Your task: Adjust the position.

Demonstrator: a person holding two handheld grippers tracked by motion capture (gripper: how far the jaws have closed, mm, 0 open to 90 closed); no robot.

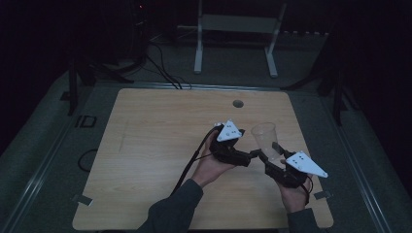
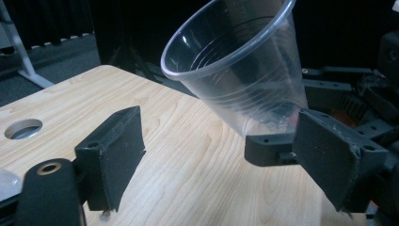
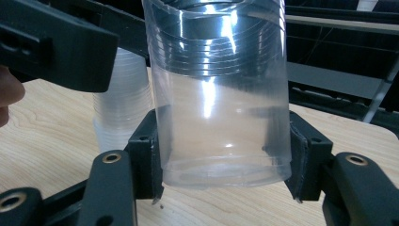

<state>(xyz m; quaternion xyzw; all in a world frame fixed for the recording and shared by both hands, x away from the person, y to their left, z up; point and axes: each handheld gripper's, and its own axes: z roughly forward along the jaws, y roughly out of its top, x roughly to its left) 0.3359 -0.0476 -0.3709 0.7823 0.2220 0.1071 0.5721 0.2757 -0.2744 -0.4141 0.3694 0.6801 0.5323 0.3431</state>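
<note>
No readable writing — right gripper (image 3: pixel 226 160) pinches clear plastic cup (image 3: pixel 221 94) near its base; left gripper (image 2: pixel 226 155) spread, level beside it.

tabletop (image 1: pixel 145 145): pale wood grain, rounded corners | round hole (image 1: pixel 238 103) at twelve o'clock near the far edge | white metal frame (image 1: pixel 236 24) stands on the floor beyond, twelve o'clock | black cables (image 1: pixel 160 63) trail over the grey floor at eleven o'clock | dark surroundings
</note>
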